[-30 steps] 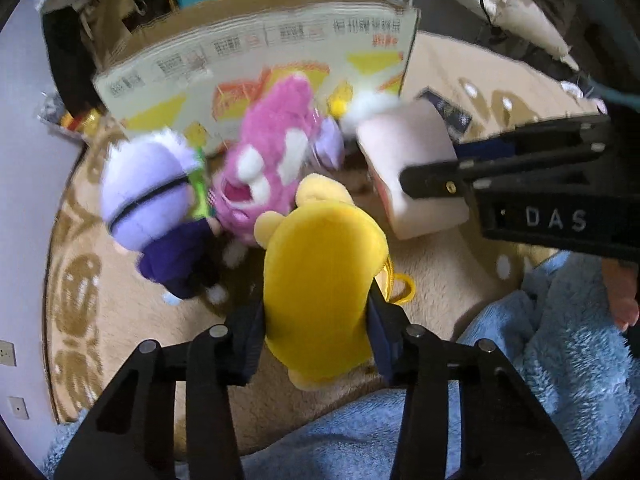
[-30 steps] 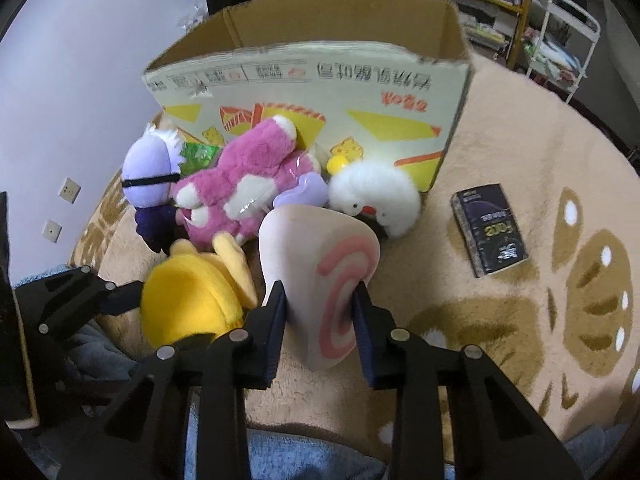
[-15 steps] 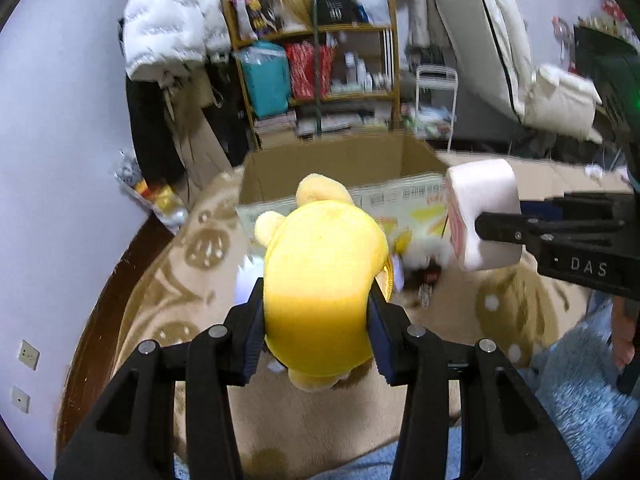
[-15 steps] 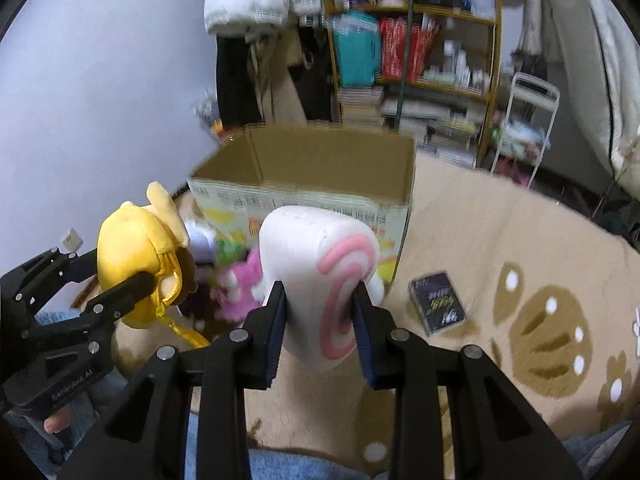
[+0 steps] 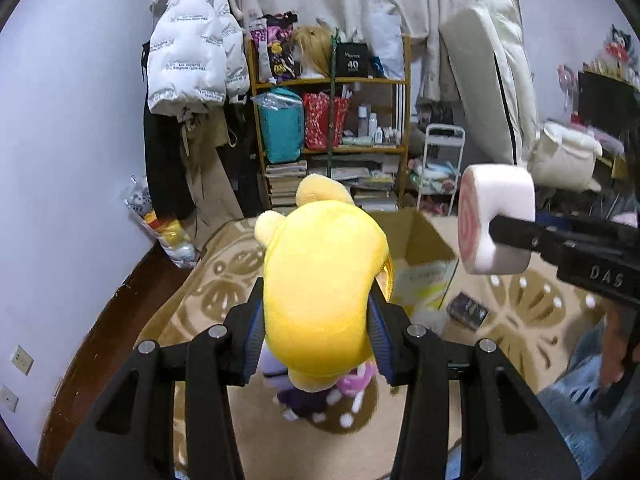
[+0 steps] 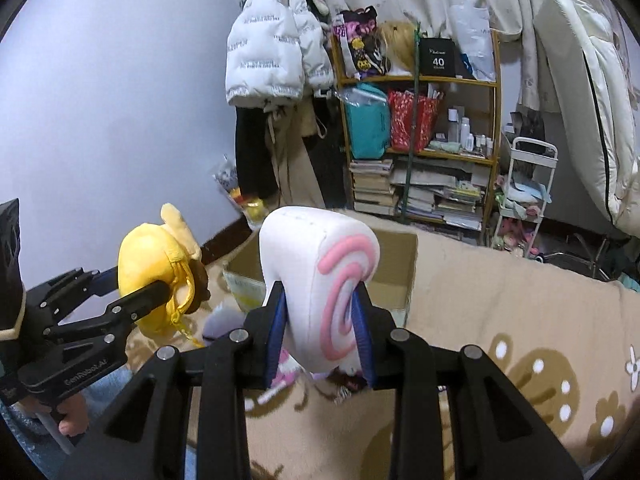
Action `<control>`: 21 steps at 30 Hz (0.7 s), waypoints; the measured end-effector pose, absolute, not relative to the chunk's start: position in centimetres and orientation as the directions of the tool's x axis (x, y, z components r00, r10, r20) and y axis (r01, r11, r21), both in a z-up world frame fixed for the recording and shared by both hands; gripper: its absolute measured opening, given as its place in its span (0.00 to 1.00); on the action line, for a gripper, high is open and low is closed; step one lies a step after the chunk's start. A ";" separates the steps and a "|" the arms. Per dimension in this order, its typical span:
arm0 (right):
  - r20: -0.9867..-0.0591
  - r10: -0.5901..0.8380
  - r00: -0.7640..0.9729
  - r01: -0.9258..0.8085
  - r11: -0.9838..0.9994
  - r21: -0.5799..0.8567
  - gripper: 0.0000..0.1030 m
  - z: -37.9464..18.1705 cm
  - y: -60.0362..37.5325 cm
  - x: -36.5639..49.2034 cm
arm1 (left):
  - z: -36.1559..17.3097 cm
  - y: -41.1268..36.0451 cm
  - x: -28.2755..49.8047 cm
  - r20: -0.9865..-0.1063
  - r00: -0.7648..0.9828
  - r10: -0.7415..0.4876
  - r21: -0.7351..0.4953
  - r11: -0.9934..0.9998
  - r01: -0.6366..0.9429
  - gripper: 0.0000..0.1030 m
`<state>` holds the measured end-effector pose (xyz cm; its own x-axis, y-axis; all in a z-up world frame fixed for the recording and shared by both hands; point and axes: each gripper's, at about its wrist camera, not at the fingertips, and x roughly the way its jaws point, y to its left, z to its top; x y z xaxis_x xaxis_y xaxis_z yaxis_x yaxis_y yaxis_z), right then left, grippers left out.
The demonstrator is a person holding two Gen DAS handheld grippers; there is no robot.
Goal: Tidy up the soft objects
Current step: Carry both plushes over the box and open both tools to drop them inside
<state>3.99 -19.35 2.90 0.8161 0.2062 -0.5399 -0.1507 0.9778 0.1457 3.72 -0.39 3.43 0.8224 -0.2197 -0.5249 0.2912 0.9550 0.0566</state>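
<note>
Clamping on the yellow plush toy [image 5: 320,280], the left tool [image 5: 316,328] is held with both blue pads pressed into the toy's sides, in front of the cardboard box [image 5: 420,248]. To its right, the right tool [image 6: 320,328] is closed on the white swirl cushion [image 6: 320,272], also in front of the open box. Below the held items, on the carpet [image 6: 500,320] before the box, a purple plush [image 5: 274,368] and a pink plush [image 5: 356,380] are partly seen.

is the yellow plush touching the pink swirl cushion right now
Apart. The right wrist view shows the yellow plush off to the left of the pink swirl cushion, with wall and rug visible between them.
</note>
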 end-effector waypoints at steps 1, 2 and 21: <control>-0.533 0.209 0.820 -0.151 0.977 0.151 0.32 3.2 -19.4 4.4 | 4.0 -0.4 4.0 -0.512 0.832 -0.215 0.064 0.956 0.286 0.43; -0.528 0.211 0.823 -0.152 0.976 0.153 0.32 3.5 -19.6 4.6 | 4.5 -0.4 4.1 -0.503 0.837 -0.215 0.067 0.956 0.286 0.44; -0.482 0.195 0.854 -0.117 0.975 0.187 0.34 4.2 -22.0 12.2 | 7.0 -0.7 12.9 -0.439 0.871 -0.221 0.045 0.963 0.267 0.44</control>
<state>12.22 -21.99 4.17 0.8540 0.1948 -0.4825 -0.1166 0.9753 0.1874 12.89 -0.73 6.96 0.8709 -0.2208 -0.4392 0.2669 0.9627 0.0453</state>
